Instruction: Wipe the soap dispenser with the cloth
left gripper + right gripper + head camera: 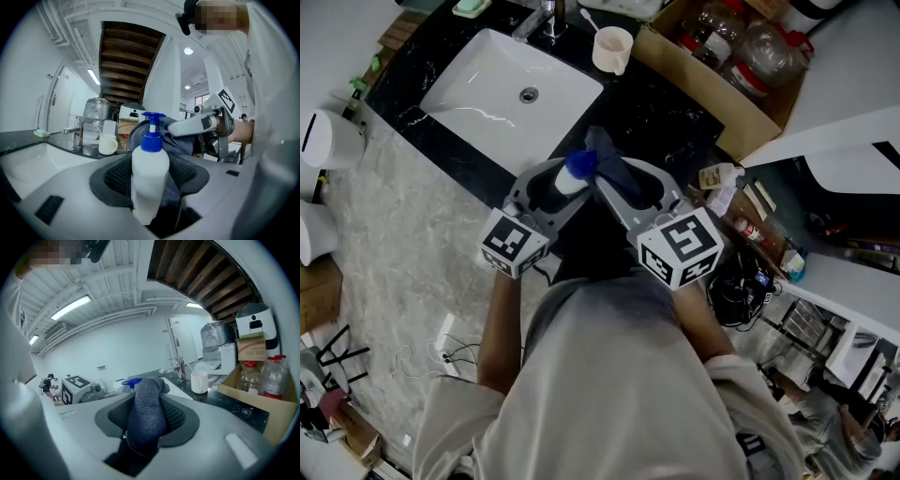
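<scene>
Hovering over the front edge of the dark counter [661,117], both grippers sit just right of the white sink [487,103]. A mug [612,49] and cardboard box [727,98] stand behind, with open floor [412,244] to the left. Left gripper [150,180] is clamped on the upright soap dispenser [150,161]. Right gripper [146,425] is closed on the blue cloth [147,408], which lies against the pump head.

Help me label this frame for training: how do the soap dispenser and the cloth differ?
The soap dispenser is a hard white bottle with a blue pump; the cloth is soft, dark blue and bunched. The soap dispenser stands upright in the left tongs; the cloth sits in the right tongs, its end reaching the pump. Both are clamped.
</scene>
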`<act>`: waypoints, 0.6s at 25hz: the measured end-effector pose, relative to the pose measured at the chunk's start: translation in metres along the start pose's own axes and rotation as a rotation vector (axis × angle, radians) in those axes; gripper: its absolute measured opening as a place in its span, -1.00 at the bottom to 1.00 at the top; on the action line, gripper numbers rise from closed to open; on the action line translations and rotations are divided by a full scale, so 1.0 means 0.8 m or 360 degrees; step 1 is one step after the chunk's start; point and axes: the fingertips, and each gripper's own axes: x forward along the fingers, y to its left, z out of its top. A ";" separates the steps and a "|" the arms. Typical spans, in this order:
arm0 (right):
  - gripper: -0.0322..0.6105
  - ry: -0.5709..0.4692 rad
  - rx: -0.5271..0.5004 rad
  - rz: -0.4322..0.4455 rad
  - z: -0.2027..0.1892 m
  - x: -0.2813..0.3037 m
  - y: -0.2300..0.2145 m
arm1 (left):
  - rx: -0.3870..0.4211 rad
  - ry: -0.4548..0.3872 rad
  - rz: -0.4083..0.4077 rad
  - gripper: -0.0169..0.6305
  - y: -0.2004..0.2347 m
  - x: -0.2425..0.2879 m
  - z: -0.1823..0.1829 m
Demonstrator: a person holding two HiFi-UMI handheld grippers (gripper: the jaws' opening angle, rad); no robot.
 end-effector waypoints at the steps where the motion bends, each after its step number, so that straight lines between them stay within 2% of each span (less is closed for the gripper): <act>1: -0.49 0.0000 -0.0002 -0.0006 -0.001 0.000 -0.001 | 0.0000 0.0000 -0.0001 -0.20 0.000 0.001 0.000; 15: -0.49 0.0007 -0.0005 -0.0044 -0.007 -0.004 -0.006 | -0.0017 0.0000 -0.0014 -0.19 -0.004 0.002 -0.004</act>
